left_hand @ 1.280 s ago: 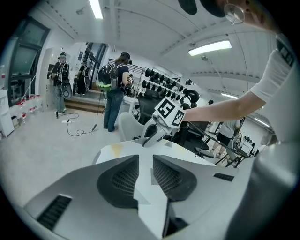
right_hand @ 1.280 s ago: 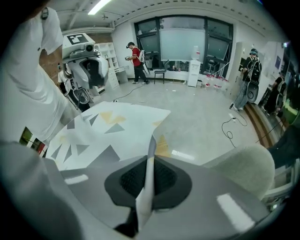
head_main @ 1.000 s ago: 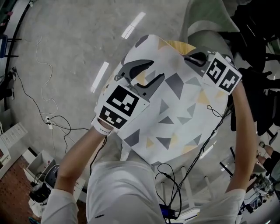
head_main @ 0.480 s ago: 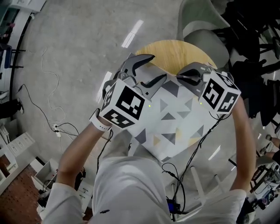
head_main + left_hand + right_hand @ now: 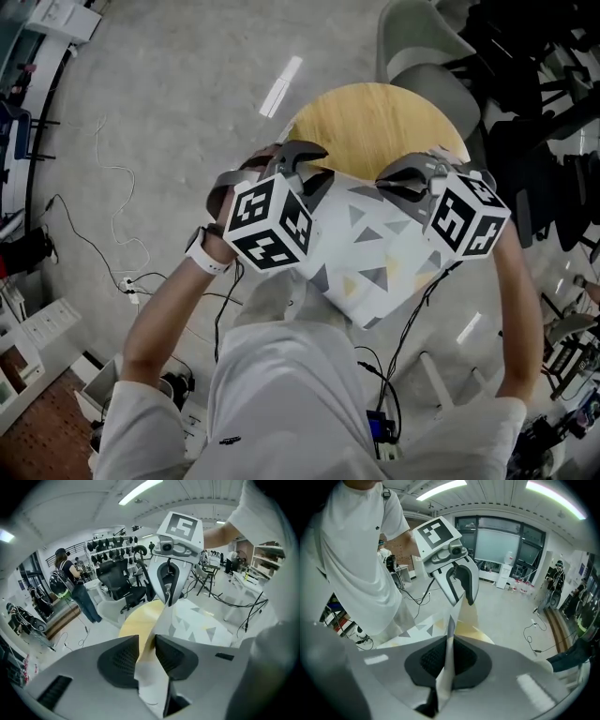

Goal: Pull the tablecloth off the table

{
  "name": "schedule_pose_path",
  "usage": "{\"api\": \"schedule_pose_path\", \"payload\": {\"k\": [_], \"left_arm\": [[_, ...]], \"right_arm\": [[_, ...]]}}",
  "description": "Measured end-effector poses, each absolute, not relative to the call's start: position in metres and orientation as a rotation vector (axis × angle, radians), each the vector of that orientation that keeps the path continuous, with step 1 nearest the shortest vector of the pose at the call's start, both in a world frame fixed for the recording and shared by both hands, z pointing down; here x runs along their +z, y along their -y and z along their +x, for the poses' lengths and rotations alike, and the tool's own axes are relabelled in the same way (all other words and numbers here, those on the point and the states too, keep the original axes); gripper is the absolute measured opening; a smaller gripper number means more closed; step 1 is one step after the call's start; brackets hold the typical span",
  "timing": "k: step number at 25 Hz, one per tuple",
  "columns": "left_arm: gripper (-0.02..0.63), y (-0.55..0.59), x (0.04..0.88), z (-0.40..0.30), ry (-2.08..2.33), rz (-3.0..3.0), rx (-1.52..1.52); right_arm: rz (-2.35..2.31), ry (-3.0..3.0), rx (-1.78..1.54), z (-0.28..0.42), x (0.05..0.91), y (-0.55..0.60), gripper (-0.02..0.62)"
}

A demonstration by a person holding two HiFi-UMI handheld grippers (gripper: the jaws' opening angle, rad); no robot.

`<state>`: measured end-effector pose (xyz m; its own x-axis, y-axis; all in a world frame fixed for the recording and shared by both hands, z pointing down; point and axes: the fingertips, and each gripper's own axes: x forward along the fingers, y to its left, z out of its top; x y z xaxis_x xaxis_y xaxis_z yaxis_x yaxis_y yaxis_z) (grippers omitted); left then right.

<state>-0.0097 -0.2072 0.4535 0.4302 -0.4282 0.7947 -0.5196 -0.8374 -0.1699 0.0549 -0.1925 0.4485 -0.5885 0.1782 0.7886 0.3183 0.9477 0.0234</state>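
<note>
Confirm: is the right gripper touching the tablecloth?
Touching. The right gripper view shows the right gripper shut on a fold of the tablecloth, both pads pressed against it, no gap.

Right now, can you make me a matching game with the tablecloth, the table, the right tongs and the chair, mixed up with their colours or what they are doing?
Things:
1. tablecloth
2. round table
3. right tongs
4. chair

Colours or states:
A. light wood, far part bare
B. shut on the cloth's edge
C. white with grey and yellow triangles
D. pale grey-green, standing beyond the table

Right pairs: 1-C, 2-A, 3-B, 4-D
</note>
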Motion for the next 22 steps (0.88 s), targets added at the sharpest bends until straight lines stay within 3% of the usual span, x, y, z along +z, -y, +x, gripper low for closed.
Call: {"api": "schedule_pose_path", "payload": {"k": [6,22], "left_arm": [[0.009,0.166,0.439,-0.003,0.770,2.562,1.261],[0.008,0.078,0.350,-0.012,0.779,2.578,0.851]], "right_arm": [[-0.225,2.221,-0.159,0.053,0.431,0.163,0.012],[0.152,2.273,-0.210,0.044,0.342,0.071,0.012]]}}
